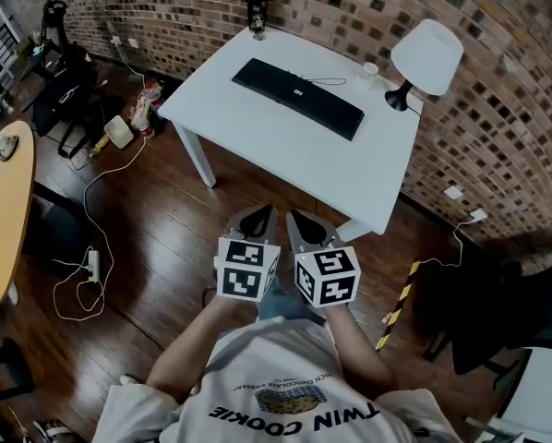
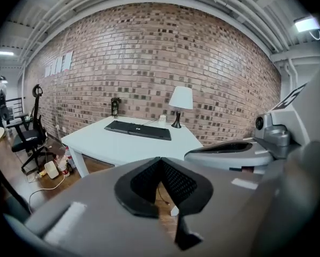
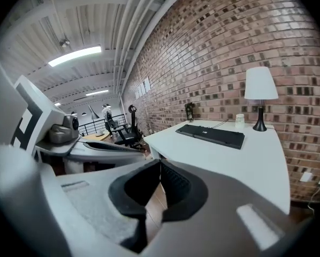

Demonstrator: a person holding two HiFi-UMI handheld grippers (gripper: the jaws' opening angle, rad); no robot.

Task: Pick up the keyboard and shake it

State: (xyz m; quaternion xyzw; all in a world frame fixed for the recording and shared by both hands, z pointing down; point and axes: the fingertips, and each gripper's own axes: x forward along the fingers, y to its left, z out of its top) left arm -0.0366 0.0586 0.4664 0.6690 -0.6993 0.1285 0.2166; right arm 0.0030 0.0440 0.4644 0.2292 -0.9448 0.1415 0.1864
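Brick wall (image 1: 350, 7), white table (image 1: 258, 132) bearing keyboard (image 1: 297, 97) (lamp (image 1: 426, 58) nearby), left tool (image 1: 255, 218) and right tool (image 1: 306, 225) closed, empty.

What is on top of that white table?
A black keyboard, a white lamp, a small cup and a dark container at the far corner. The table surface under the keyboard is covered.

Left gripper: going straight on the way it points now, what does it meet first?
Likely the near edge of the white table; the keyboard lies farther back. Depth is unclear.
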